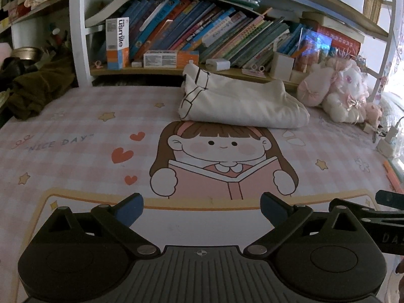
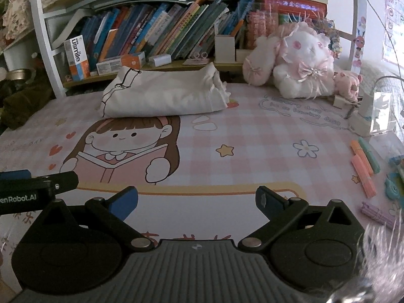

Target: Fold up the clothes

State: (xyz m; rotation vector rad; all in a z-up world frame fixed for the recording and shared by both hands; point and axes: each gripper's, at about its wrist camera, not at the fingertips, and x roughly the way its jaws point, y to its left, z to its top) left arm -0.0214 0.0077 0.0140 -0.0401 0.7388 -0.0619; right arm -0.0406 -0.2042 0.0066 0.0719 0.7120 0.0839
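A folded cream garment (image 1: 240, 103) with a black line drawing lies at the far side of the pink checked desk mat (image 1: 75, 131), just before the bookshelf; in the right wrist view the same garment (image 2: 164, 93) sits far centre-left. My left gripper (image 1: 202, 208) is open low over the near edge of the mat, nothing between its blue-padded fingers. My right gripper (image 2: 197, 202) is also open and empty, well short of the garment. Each gripper shows at the edge of the other's view.
A bookshelf (image 1: 176, 38) full of books stands behind the garment. A pink plush toy (image 2: 303, 65) sits at the back right. Pastel highlighters (image 2: 363, 166), a charger and cable (image 2: 363, 116) lie along the right edge. A dark olive cloth (image 1: 32, 88) is heaped at the left.
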